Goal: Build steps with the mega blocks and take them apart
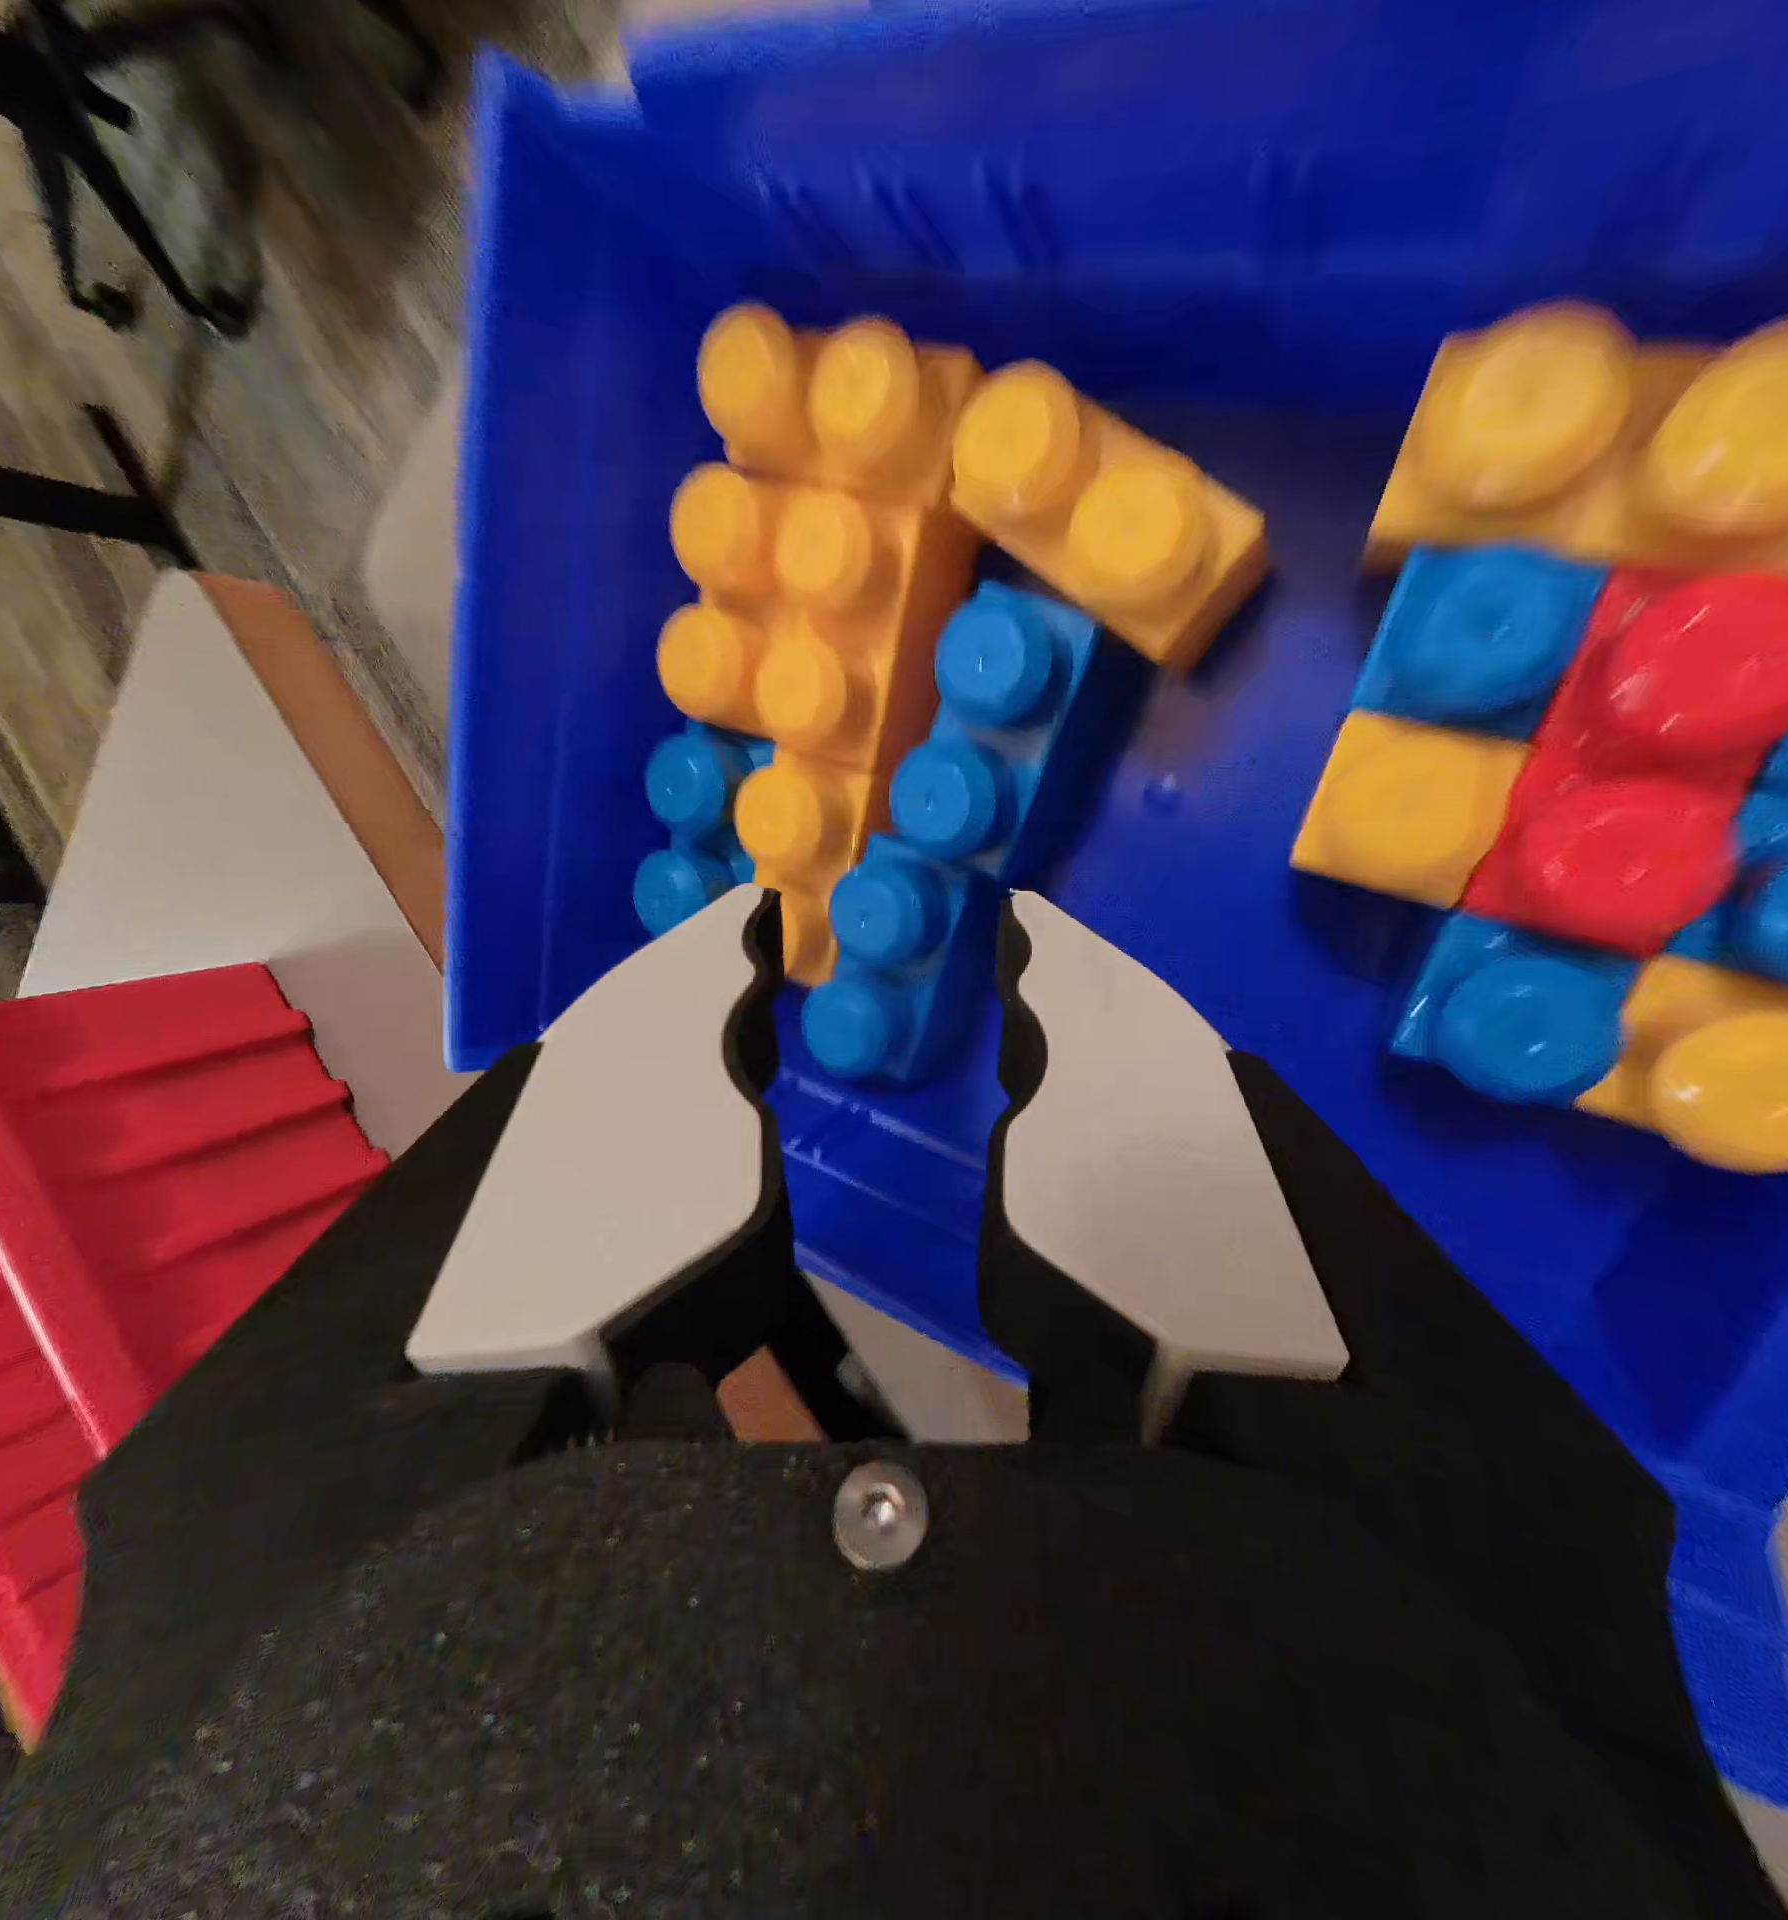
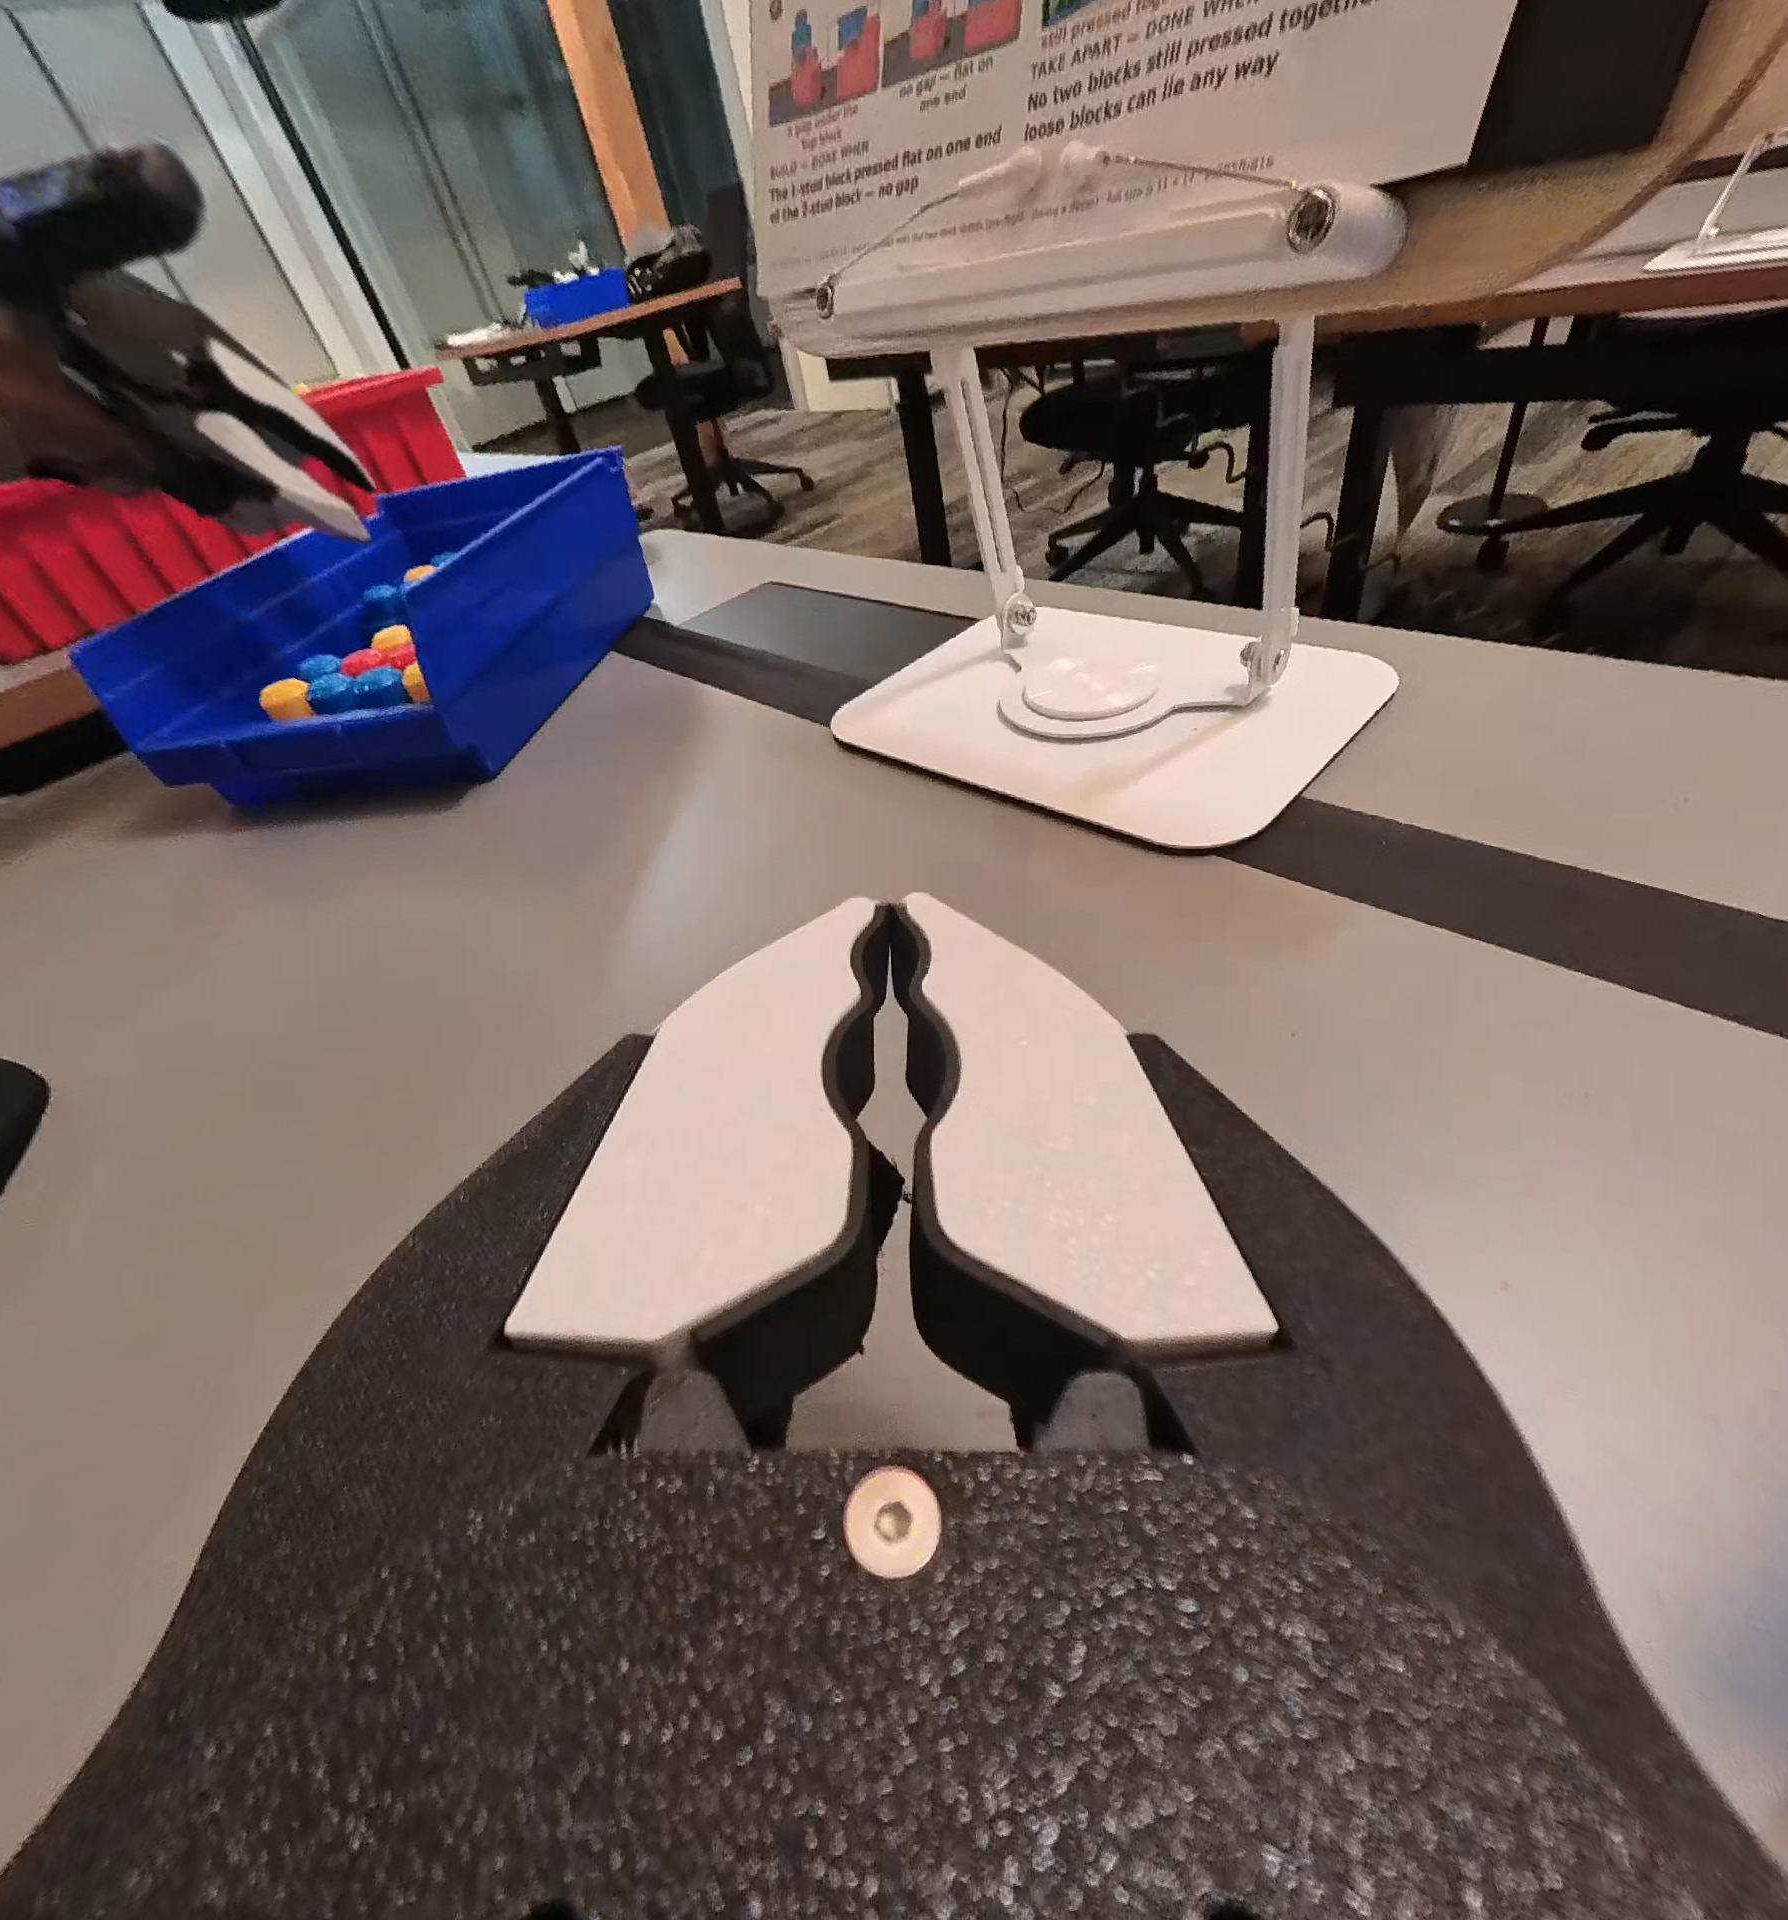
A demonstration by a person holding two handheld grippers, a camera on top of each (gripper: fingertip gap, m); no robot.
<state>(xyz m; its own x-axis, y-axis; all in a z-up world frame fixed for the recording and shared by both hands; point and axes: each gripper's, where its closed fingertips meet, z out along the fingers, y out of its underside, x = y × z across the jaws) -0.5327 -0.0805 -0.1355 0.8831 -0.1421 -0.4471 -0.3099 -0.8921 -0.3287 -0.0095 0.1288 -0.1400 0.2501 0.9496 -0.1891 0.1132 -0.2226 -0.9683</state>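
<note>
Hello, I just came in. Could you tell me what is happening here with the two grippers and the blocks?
A person works with two handheld grippers. The left gripper is open and hangs over the blue bin, pointed at a long blue block lying among orange blocks; it holds nothing. The right gripper is shut and empty, low over the grey table, near a white stand. Building has not visibly begun.

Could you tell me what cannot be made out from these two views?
- Left wrist view: motion blur smears the stacked blocks at right; the frame edge crops them.
- Left wrist view: the left hand-held gripper hides the blue bin's near floor.
- Right wrist view: the bin wall hides most blocks; those showing are too small to count.
</note>
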